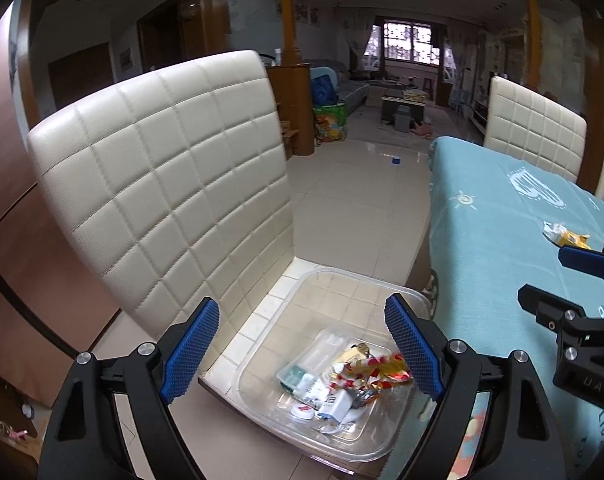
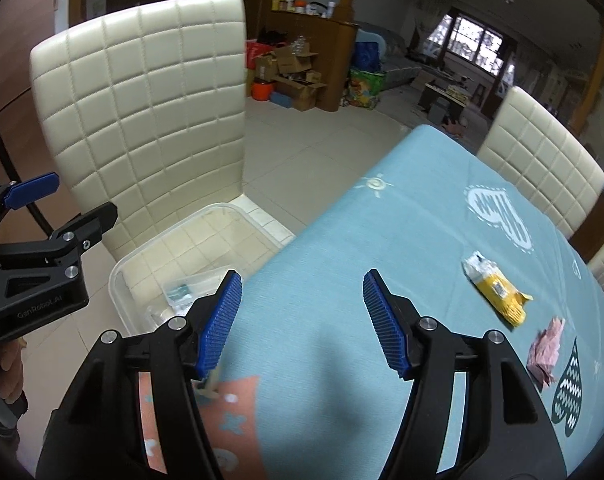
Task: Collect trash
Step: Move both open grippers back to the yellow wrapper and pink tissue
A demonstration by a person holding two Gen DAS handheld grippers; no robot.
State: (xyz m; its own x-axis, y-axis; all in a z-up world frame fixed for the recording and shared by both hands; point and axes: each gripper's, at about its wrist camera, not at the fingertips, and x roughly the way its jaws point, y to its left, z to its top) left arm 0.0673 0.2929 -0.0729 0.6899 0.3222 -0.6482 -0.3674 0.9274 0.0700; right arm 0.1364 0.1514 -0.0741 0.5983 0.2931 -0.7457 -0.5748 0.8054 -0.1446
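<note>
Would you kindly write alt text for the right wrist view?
The open right gripper hovers over a light blue tablecloth bearing a yellow wrapper and crumpled pink paper; a clear plastic bin sits on a cream chair.

Counting now: two grippers are showing, the left gripper [image 1: 302,348] and the right gripper [image 2: 299,320]. One clear plastic bin [image 1: 342,280] is sitting on one chair seat, holding a jumble of wrappers too tangled to count. Three cream quilted chairs are standing around: one chair [image 2: 149,92] beside the table's near edge, two along its far edge. On the blue tablecloth [image 2: 342,240] two pieces are lying near the right edge: one yellow wrapper [image 2: 496,288], one pink crumpled paper [image 2: 548,350].
</note>
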